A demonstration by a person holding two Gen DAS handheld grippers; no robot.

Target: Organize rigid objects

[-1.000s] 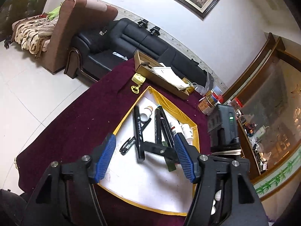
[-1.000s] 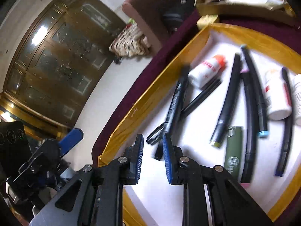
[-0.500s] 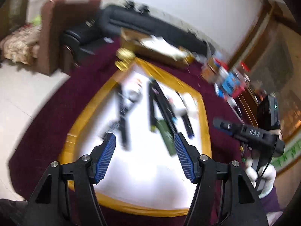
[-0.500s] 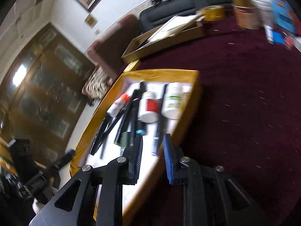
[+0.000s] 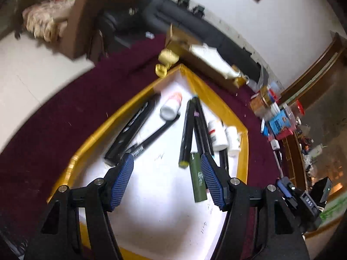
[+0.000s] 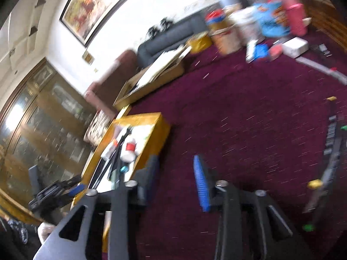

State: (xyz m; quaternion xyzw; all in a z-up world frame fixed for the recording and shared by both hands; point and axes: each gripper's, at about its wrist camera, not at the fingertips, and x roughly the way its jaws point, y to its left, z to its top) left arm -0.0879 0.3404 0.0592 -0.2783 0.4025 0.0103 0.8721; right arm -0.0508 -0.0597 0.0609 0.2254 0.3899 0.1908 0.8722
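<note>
Between my left gripper's (image 5: pixel 167 182) blue pads there is only bare white tray floor; jaws released, nothing grasped. I read this as a hover over the yellow-rimmed tray (image 5: pixel 244 151), probably lining up a pick. Just inside the right pad lies a green lighter (image 5: pixel 197 178), its far end by a yellow-tipped black marker (image 5: pixel 186 134). Past the left pad sits a wide black pen (image 5: pixel 130 130) crossed by a thin black pen (image 5: pixel 156 134). Farther up, a white bottle with an orange cap (image 5: pixel 171 108) lies on its side, and two more white bottles (image 5: pixel 223 134) rest against the right rim. Everything lies roughly lengthwise, so I take the tray as the collecting spot.

My right gripper (image 6: pixel 175 182) is well apart from the tray, over the maroon cloth (image 6: pixel 249 130); jaws are opening, nothing between them. My guess is it heads for stray pens (image 6: pixel 331 149) at the right edge, though blur hides what they are.

Only the left view shows the tray contents item by item. Only the right view shows those loose items on the cloth, the clutter of boxes (image 6: pixel 260 21) at the far end, and the tray from outside, with the left gripper beside it.
</note>
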